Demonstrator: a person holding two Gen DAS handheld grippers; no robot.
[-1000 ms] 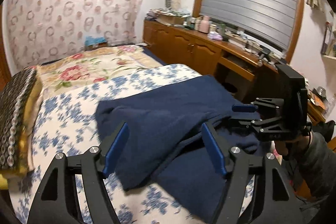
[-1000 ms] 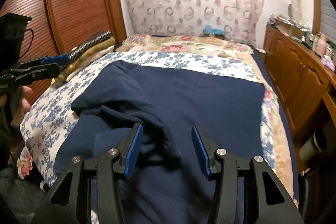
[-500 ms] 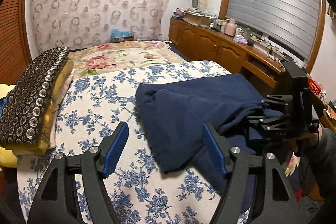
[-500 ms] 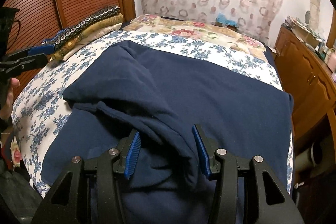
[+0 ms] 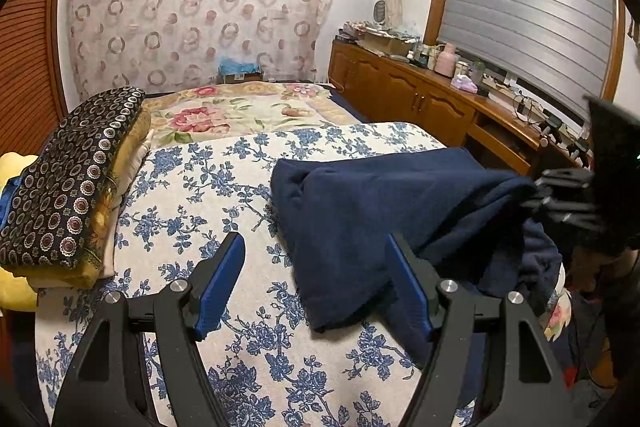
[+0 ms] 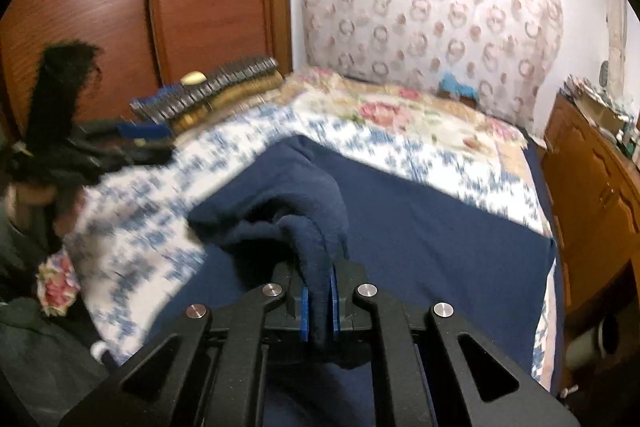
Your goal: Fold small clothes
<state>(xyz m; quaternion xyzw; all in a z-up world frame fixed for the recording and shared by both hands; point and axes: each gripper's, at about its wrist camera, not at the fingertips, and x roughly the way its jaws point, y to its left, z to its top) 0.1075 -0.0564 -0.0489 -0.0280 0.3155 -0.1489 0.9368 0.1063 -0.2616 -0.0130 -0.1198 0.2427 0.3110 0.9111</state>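
Left wrist view: the left gripper (image 5: 316, 281) hangs wide open over the floral bedspread (image 5: 208, 195), holding nothing; the navy garment (image 5: 384, 207) lies bunched to its right. No writing is legible.

Right wrist view: the right gripper (image 6: 319, 301) has just clamped onto a garment fold, near the bed's near edge.

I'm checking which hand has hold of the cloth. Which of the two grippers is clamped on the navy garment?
The right gripper: its blue pads pinch a fold of the navy garment. The left gripper stands open, nothing between its fingers.
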